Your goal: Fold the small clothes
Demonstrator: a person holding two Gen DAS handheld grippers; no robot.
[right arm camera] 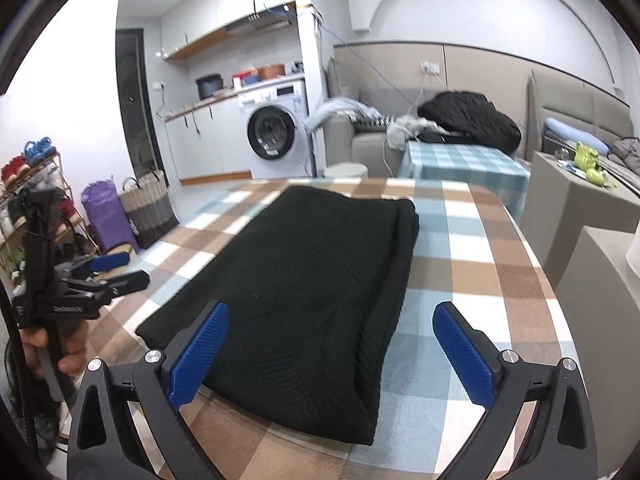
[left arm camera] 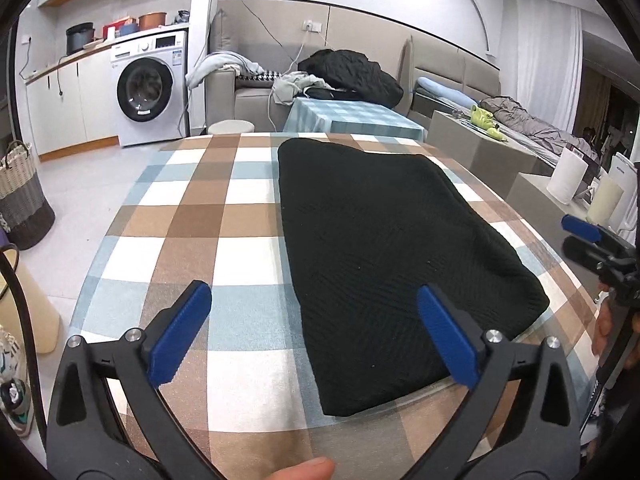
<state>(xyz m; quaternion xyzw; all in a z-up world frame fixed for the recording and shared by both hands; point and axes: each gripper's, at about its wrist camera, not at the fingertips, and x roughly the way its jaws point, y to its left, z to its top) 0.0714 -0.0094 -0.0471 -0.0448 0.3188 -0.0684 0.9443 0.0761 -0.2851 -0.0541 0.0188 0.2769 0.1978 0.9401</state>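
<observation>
Left gripper (left arm camera: 314, 330) spread wide, holding nothing, above the table's (left arm camera: 192, 216) near edge. Right gripper (right arm camera: 332, 350) likewise wide and unloaded. Folded black garment (left arm camera: 384, 264) lies flat between them, reaching toward the far edge.

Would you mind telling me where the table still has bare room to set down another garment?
Bare checked tablecloth lies left of the black folded garment, and a narrower strip runs between it and the table's right edge. The middle is taken.
</observation>
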